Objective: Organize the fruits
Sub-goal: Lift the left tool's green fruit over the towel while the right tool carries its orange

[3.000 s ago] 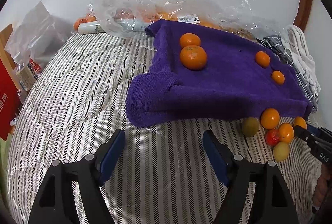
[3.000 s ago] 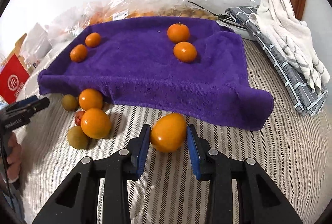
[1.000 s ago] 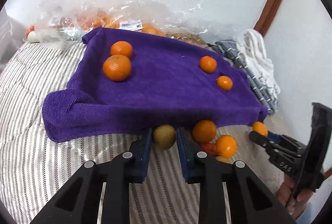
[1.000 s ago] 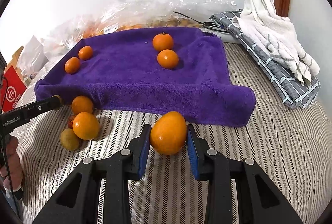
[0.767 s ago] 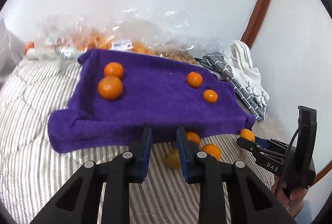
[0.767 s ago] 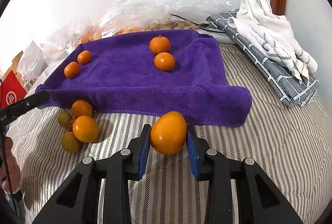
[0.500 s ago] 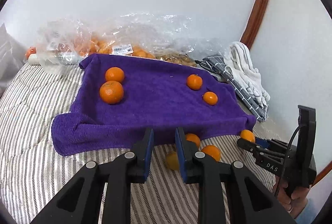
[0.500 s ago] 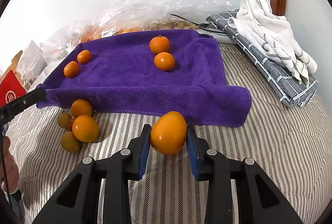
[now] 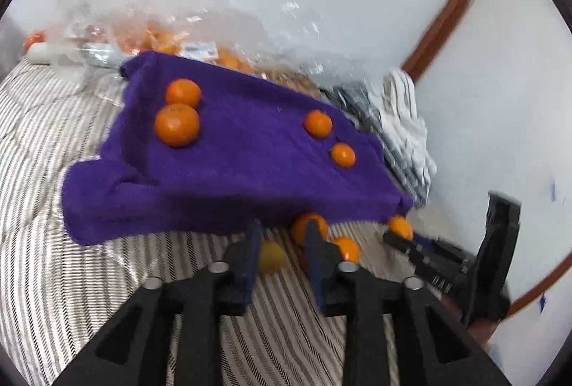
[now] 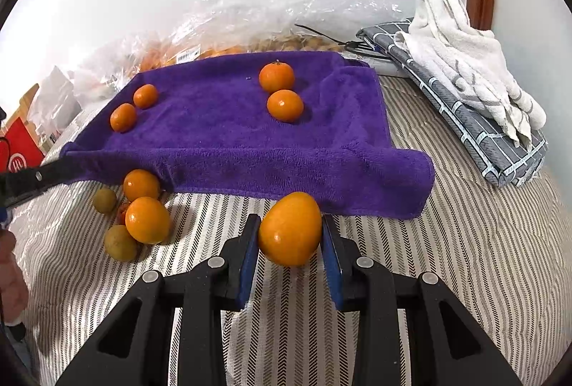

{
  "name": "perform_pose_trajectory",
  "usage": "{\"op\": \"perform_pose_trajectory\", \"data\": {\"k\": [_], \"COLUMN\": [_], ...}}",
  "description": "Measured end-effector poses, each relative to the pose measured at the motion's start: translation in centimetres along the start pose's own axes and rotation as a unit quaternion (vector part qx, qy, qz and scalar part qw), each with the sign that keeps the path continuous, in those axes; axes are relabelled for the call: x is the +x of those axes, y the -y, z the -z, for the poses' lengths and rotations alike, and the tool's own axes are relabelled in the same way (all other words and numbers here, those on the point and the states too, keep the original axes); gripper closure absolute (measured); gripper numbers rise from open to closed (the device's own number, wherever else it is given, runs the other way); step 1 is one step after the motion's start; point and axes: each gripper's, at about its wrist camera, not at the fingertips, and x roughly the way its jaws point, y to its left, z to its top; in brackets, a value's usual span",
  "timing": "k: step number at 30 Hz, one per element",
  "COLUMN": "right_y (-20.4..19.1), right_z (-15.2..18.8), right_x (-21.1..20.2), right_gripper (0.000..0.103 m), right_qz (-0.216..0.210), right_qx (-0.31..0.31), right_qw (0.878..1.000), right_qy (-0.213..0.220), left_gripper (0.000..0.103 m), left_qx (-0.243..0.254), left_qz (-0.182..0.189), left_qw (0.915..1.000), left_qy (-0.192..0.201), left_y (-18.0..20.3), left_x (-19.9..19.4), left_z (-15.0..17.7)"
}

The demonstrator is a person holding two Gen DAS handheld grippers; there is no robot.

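1. Orange and glossy, the large fruit (image 10: 290, 228) sits clamped between the blue pads of the right gripper (image 10: 290, 235), held just in front of the folded near edge of the purple towel (image 10: 228, 135).
2. The left gripper (image 9: 282, 253) has its jaws part-open around a yellow-green fruit (image 9: 270, 257) lying on the striped bedding (image 9: 71, 278); the frame is blurred, and there looks to be a gap on one side, so no grip yet.
3. Judged step: one fruit is carried, a second is being lined up. Next, the left jaws need to close squarely on the small round fruit without nudging it away, then both go to the towel.
4. Count on the towel: four oranges, in two pairs, one pair (image 10: 277, 76) toward the right side and one (image 10: 122, 117) at the left.
5. Loose pile by the towel's left corner: two oranges (image 10: 147, 219), two yellow-green fruits, one reddish one half hidden.
6. Farther out: a clear bag of more fruit (image 10: 250, 39) and folded cloths (image 10: 464, 71).
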Motion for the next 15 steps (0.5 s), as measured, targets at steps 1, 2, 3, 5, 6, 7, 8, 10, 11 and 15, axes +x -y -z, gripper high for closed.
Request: {"op": "perform_pose_trajectory", "data": {"k": [1,2,3,5,6,7,8,10,11,15], "right_y": [0.1,0.3,0.3,0.4,0.4,0.4,0.3,0.2,0.3,0.5], "right_z": [0.0,0.0,0.0,0.0,0.0,0.0,0.0,0.0,0.0,0.1], "right_x": [-0.1,-0.1,-0.2,-0.2,-0.2,-0.2,-0.2,-0.3,-0.3,-0.4], "right_gripper": [0.07,0.07,0.07,0.07,0.07,0.07,0.07,0.07,0.07,0.07], "right_qz": [-0.003,-0.005,-0.005,-0.006,-0.007,-0.009,-0.01,-0.013,-0.015,-0.024], "right_qx": [0.003,0.007,0.01,0.013,0.013,0.012,0.011,0.01,0.011,0.019], "right_qw": [1.0,1.0,1.0,1.0,1.0,1.0,1.0,1.0,1.0,1.0], "right_qy": [0.001,0.002,0.003,0.003,0.003,0.003,0.004,0.005,0.005,0.007], "left_gripper": [0.07,0.07,0.07,0.07,0.07,0.07,0.07,0.07,0.07,0.07], "left_qx": [0.011,0.021,0.03,0.049,0.057,0.063,0.068,0.074,0.074,0.072], "left_qz": [-0.002,-0.008,-0.02,-0.051,-0.061,-0.069,-0.074,-0.084,-0.087,-0.103], "left_qw": [0.9998,0.9994,0.9988,0.9965,0.9951,0.9938,0.9933,0.9923,0.992,0.9909], "left_qy": [-0.015,-0.025,-0.032,-0.045,-0.052,-0.059,-0.058,-0.053,-0.054,-0.048], "left_y": [0.3,0.6,0.9,1.4,1.6,1.8,1.9,2.2,2.2,2.3], "left_x": [0.5,0.9,1.3,2.2,2.6,3.0,3.1,3.2,3.1,3.3], "left_z": [0.2,0.5,0.7,1.2,1.4,1.5,1.6,1.6,1.6,1.2]}}
